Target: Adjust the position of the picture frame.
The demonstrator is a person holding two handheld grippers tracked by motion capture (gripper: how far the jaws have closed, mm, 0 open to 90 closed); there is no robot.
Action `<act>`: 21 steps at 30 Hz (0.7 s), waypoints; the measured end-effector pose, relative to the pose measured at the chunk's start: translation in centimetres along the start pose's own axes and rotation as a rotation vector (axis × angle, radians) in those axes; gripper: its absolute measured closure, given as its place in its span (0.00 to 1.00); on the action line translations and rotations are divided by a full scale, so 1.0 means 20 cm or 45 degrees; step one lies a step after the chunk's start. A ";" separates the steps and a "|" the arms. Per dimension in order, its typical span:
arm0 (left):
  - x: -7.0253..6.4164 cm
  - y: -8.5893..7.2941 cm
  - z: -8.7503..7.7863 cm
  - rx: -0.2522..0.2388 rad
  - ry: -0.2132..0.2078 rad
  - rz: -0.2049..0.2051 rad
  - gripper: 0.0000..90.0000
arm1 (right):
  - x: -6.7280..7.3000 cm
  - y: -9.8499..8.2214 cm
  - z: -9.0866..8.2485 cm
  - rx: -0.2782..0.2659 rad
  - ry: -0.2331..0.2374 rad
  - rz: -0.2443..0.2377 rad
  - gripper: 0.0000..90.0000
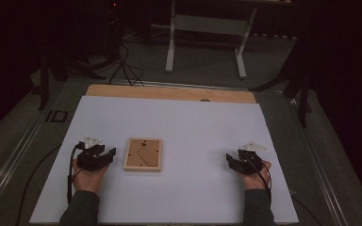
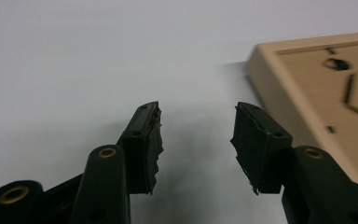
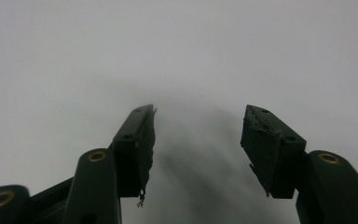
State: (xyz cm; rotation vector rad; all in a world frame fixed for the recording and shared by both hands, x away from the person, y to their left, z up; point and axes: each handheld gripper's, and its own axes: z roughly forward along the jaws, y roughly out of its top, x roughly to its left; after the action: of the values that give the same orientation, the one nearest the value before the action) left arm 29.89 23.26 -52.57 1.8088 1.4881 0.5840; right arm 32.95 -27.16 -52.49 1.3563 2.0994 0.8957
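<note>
Clearly the picture frame (image 1: 143, 154) lay face-down on the white surface (image 1: 193, 127), just right of the left tongs (image 1: 109, 154); the right tongs (image 1: 228, 158) sat well apart, both pairs spread and empty.

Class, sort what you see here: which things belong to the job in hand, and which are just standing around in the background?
Part of the job:
- picture frame, lying back-side up on the white tabletop
- left gripper, jaws open, beside the frame
- right gripper, jaws open, over bare tabletop

Just standing about:
- white stand on the floor behind the table
- cables on the floor
</note>
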 end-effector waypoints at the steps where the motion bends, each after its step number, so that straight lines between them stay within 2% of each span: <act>1: -0.01 0.00 0.00 -0.004 -0.007 0.006 0.57 | 0.00 0.00 -0.01 -0.002 0.003 0.007 0.49; 5: -0.01 0.01 -0.02 -0.024 -0.040 0.003 0.56 | -0.01 0.00 -0.01 -0.013 0.036 0.037 0.49; 6: -0.02 0.02 -0.03 -0.024 -0.062 0.006 0.57 | -0.02 0.01 -0.02 -0.033 0.071 0.067 0.50; 7: -0.02 0.02 -0.03 -0.024 -0.062 0.006 0.57 | -0.02 0.01 -0.02 -0.033 0.071 0.067 0.50; 8: -0.03 0.02 -0.03 -0.027 -0.061 0.033 0.57 | -0.02 0.01 -0.03 -0.043 0.074 0.070 0.50; 12: -0.04 0.03 -0.03 -0.024 -0.114 0.034 0.58 | -0.02 0.01 -0.04 -0.060 0.067 0.050 0.52; 16: -0.06 0.05 -0.04 -0.025 -0.161 0.038 0.68 | -0.01 0.03 -0.07 -0.105 0.072 0.031 0.62; 18: -0.07 0.06 -0.04 -0.022 -0.162 0.062 0.74 | -0.01 0.03 -0.08 -0.134 0.077 0.020 0.68; 20: -0.07 0.07 -0.03 -0.026 -0.174 0.059 0.82 | 0.01 0.04 -0.10 -0.159 0.074 -0.005 0.75; 21: -0.07 0.07 -0.03 -0.008 -0.165 0.072 0.87 | 0.01 0.05 -0.10 -0.168 0.072 -0.017 0.79</act>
State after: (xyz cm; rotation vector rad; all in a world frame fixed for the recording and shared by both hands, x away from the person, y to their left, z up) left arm 30.12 21.83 -51.00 1.8527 1.3512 0.4885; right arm 31.97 -27.19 -50.45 1.2615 2.0489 1.0588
